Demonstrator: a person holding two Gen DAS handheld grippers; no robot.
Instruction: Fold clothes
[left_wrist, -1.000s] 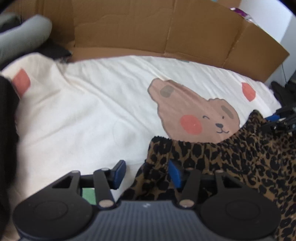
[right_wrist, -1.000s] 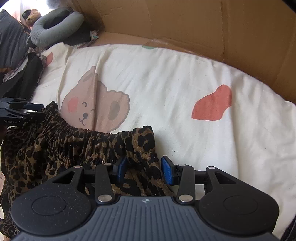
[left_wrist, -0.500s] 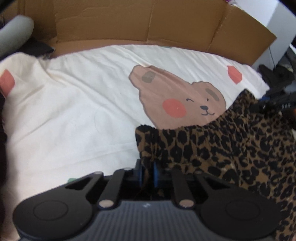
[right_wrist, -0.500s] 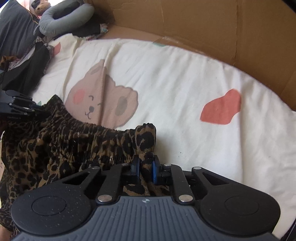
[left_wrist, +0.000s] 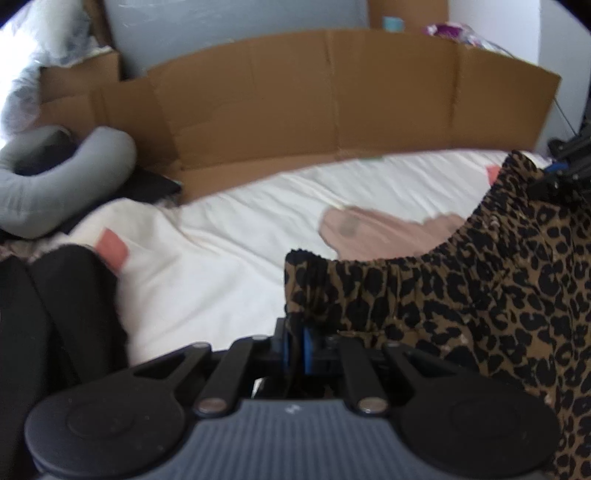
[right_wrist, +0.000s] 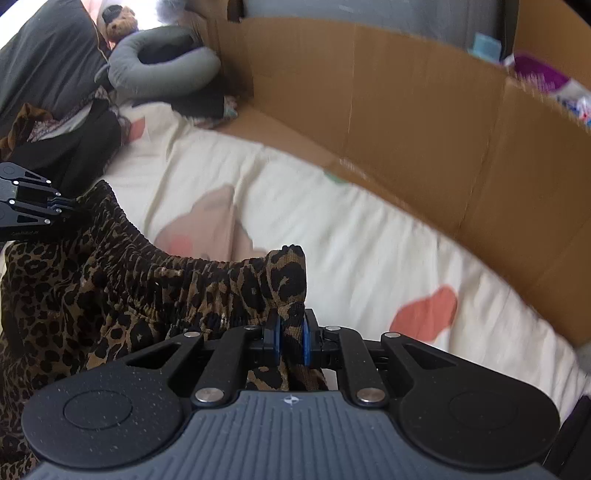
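Note:
A leopard-print garment with a gathered elastic waistband hangs stretched between my two grippers above a cream bedsheet. My left gripper is shut on the left corner of the waistband, blue pads pinching the cloth. My right gripper is shut on the opposite corner of the leopard-print garment. Each gripper shows at the far edge of the other's view: the right gripper at the right edge, the left gripper at the left edge. The garment's lower part drops out of sight below.
The cream sheet carries a brown bear print and red patches. A flattened cardboard wall stands behind the bed. A grey neck pillow and dark clothes lie at the left. The same neck pillow lies near a dark cushion.
Both grippers closed on the waistband corners and rose, lifting the garment off the sheet. The waistband now stretches between them, and both views tilt up toward the cardboard.

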